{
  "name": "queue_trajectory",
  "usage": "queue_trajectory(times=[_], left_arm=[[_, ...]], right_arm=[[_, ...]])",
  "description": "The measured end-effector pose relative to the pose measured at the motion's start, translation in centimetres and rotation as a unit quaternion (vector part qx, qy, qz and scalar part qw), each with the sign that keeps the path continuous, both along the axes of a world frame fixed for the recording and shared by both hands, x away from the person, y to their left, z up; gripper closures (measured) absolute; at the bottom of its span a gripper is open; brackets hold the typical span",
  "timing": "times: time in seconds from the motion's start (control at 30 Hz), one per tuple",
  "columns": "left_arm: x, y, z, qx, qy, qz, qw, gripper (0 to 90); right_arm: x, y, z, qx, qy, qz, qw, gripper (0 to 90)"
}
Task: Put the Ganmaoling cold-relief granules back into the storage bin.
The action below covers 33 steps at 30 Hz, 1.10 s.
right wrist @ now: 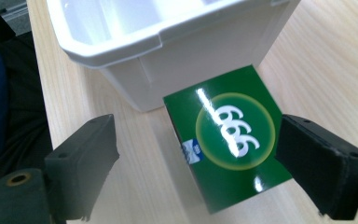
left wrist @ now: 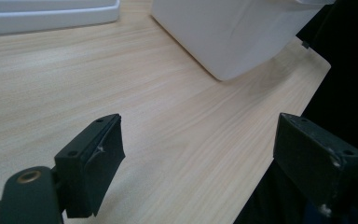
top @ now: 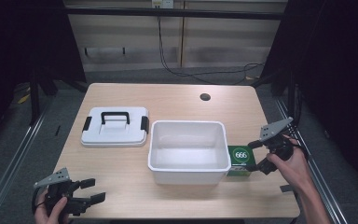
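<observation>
A green box marked 666 (top: 239, 160) stands on the table against the right wall of an open white bin (top: 189, 151). My right gripper (top: 254, 157) is open at the box's right side, one finger on each side of it. In the right gripper view the green box (right wrist: 228, 140) lies between the spread jaws of my right gripper (right wrist: 198, 137), close to the right one and apart from the left, with the bin (right wrist: 168, 42) just beyond. My left gripper (top: 96, 189) is open and holds nothing at the front left edge of the table.
The bin's white lid (top: 115, 126), with a black handle and clips, lies flat left of the bin. A cable hole (top: 205, 97) is near the table's far edge. In the left gripper view the open gripper (left wrist: 203, 149) faces bare wood, the bin (left wrist: 233, 32) and the lid (left wrist: 46, 14).
</observation>
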<state>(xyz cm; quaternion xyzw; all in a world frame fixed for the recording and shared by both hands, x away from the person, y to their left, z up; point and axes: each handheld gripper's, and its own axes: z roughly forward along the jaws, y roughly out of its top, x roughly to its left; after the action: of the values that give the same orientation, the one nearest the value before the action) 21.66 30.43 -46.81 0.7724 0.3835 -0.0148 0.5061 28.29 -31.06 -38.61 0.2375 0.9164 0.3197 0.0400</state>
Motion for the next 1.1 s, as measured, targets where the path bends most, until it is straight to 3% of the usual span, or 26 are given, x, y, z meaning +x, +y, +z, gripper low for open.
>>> queue_trajectory(times=[0.13, 0.33, 0.53, 0.77, 0.93, 1.03, 1.1], left_arm=[[0.0, 0.0, 0.0, 0.001, 0.001, 0.0, 1.0, 16.0], [0.0, 0.0, 0.0, 0.001, 0.001, 0.0, 1.0, 16.0], [0.1, 0.0, 0.0, 0.002, 0.001, -0.001, 1.0, 16.0], [0.1, 0.0, 0.0, 0.0, 0.001, -0.003, 1.0, 16.0], [0.1, 0.0, -0.1, 0.001, 0.002, -0.004, 1.0, 16.0], [0.1, 0.0, -0.1, 0.0, 0.003, -0.004, 1.0, 16.0], [0.1, 0.0, -0.1, 0.001, 0.001, -0.004, 1.0, 16.0]], right_arm=[[0.4, 0.4, 0.2, -0.011, 0.001, 0.013, 0.9998, 10.0], [1.5, 1.4, 0.0, -0.049, 0.009, 0.052, 0.9974, 9.3], [2.1, 1.6, 0.1, -0.058, 0.02, 0.06, 0.9963, 9.3], [3.0, 2.4, -0.1, -0.095, 0.032, 0.096, 0.9904, 9.2], [3.6, 2.8, -0.5, -0.124, 0.048, 0.103, 0.9858, 8.4], [3.9, 3.2, -0.6, -0.151, 0.051, 0.103, 0.9818, 8.4], [4.0, 3.4, -0.6, -0.16, 0.047, 0.099, 0.981, 8.4]])
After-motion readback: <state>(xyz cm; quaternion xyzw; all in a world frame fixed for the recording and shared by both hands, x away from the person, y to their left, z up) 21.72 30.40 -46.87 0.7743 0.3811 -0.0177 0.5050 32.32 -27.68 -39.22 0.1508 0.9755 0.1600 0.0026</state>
